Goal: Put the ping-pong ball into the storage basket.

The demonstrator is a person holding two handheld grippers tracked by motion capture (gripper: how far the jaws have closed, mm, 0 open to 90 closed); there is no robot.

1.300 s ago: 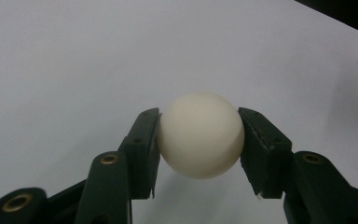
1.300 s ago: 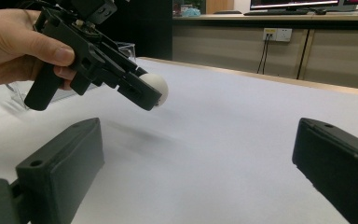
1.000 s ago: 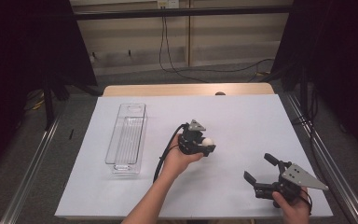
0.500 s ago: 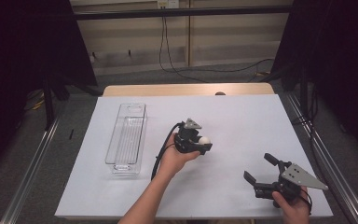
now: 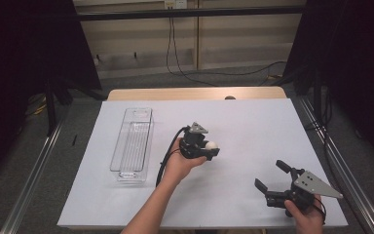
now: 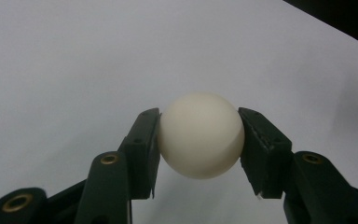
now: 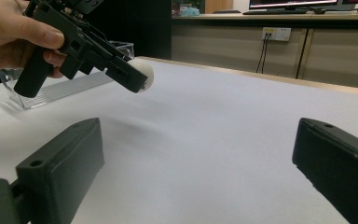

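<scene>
1. A clear plastic tray [image 5: 132, 144] is lying lengthwise on the white table cover [image 5: 253, 126], at about 9 o'clock from the table's middle, and nothing is showing inside it.
2. The left gripper [image 5: 209, 148] is hovering near the middle of the table, just at 3 o'clock from the tray, with the person's left hand [image 5: 180, 163] wrapping its grip.
3. Its jaws are pinching a cream-white ball [image 5: 211, 145]; in the left gripper view the two black pads are pressing on the ball [image 6: 201, 135] from both sides, at its 9 and 3 o'clock.
4. In the right gripper view the ball [image 7: 143, 74] is hanging clear above the table cover, with a shadow under it.
5. The right gripper [image 5: 271, 176] is sitting low at about 4 o'clock from the ball, well apart from it, with its jaws spreading wide and nothing between them.
</scene>
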